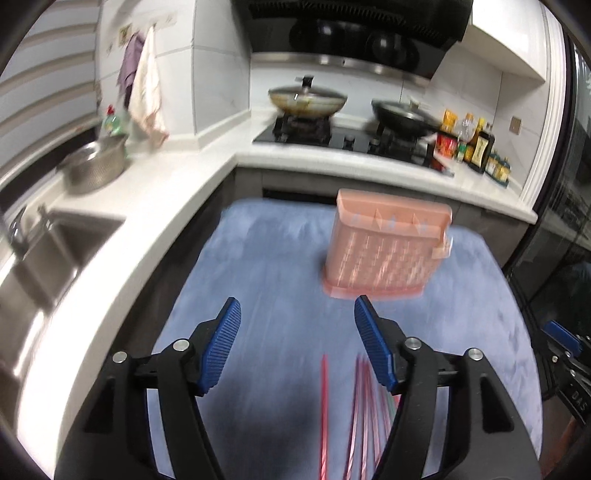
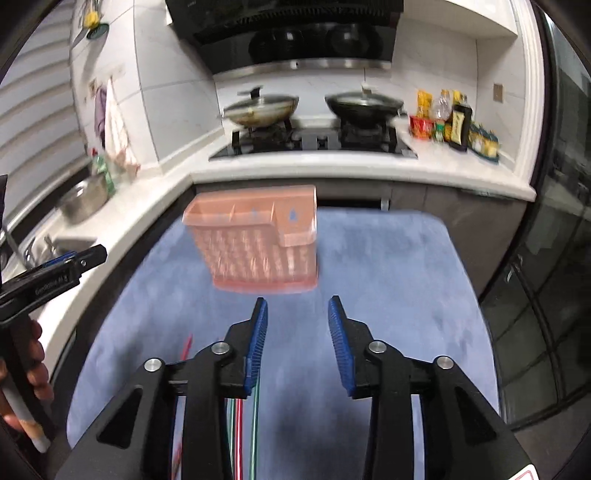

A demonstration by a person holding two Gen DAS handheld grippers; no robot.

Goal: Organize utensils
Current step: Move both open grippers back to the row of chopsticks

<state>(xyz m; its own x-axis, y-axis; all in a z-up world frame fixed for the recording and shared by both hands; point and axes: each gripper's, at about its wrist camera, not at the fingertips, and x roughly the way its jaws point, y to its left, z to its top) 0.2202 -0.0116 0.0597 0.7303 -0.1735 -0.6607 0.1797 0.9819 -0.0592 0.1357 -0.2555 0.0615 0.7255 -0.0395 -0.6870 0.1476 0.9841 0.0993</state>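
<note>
Chopsticks (image 1: 364,406) are lying under my open, empty left tongs (image 1: 297,321) and right tongs (image 2: 297,321), near the pink basket (image 1: 388,251).

You face a white-tiled wall (image 1: 218,74) and a white L-shaped counter (image 1: 184,184). A sink (image 1: 44,258) lies left, a stove (image 2: 314,142) ahead under a black hood (image 2: 288,33).

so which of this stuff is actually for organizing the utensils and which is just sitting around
For the job:
pink utensil holder
chopsticks on the blue mat

Just lying about:
two lidded woks on the stove
condiment bottles
metal colander
hanging towels
sink
</note>
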